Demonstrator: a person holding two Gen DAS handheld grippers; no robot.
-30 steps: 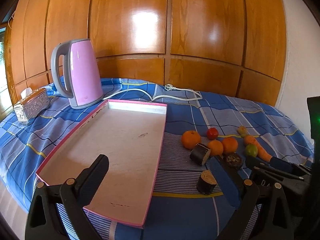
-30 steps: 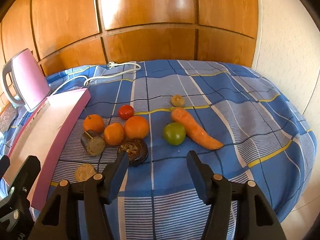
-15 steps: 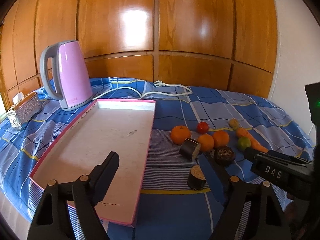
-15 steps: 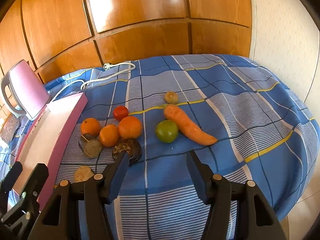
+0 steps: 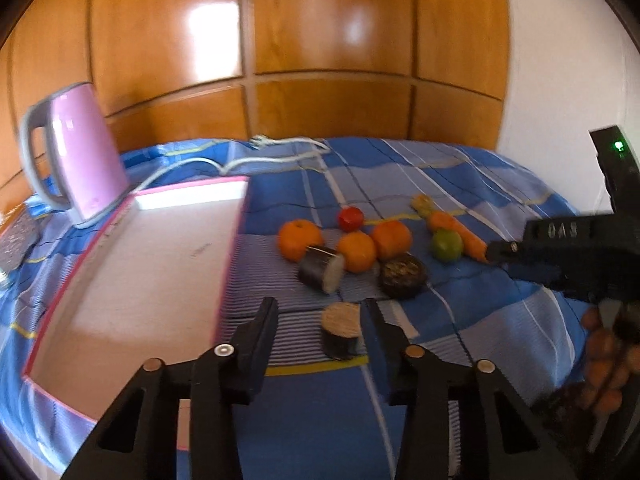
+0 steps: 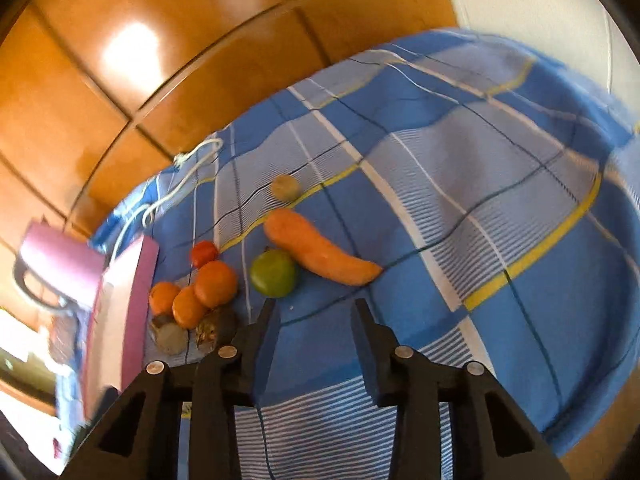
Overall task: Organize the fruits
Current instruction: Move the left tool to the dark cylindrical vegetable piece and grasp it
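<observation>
A pink-rimmed white tray (image 5: 132, 264) lies on the blue checked cloth. To its right sit three oranges (image 5: 300, 238), a red tomato (image 5: 351, 218), a green fruit (image 5: 446, 244), a carrot (image 5: 460, 230) and dark eggplant pieces (image 5: 322, 270). My left gripper (image 5: 320, 312) is open and empty, just in front of a cut eggplant stump (image 5: 341, 334). My right gripper (image 6: 316, 312) is open and empty, tilted, just short of the green fruit (image 6: 274, 272) and the carrot (image 6: 320, 254). The oranges (image 6: 214, 284) lie to its left.
A pink kettle (image 5: 76, 156) stands behind the tray, its white cord (image 5: 280, 148) across the cloth. Wooden panels back the table. A small yellowish fruit (image 6: 285, 187) lies beyond the carrot. The right gripper's body (image 5: 568, 248) shows at the left view's right edge.
Both grippers have narrowed their opening. The left one moved right and forward to the eggplant stump. The right one tilted and moved toward the green fruit and carrot.
</observation>
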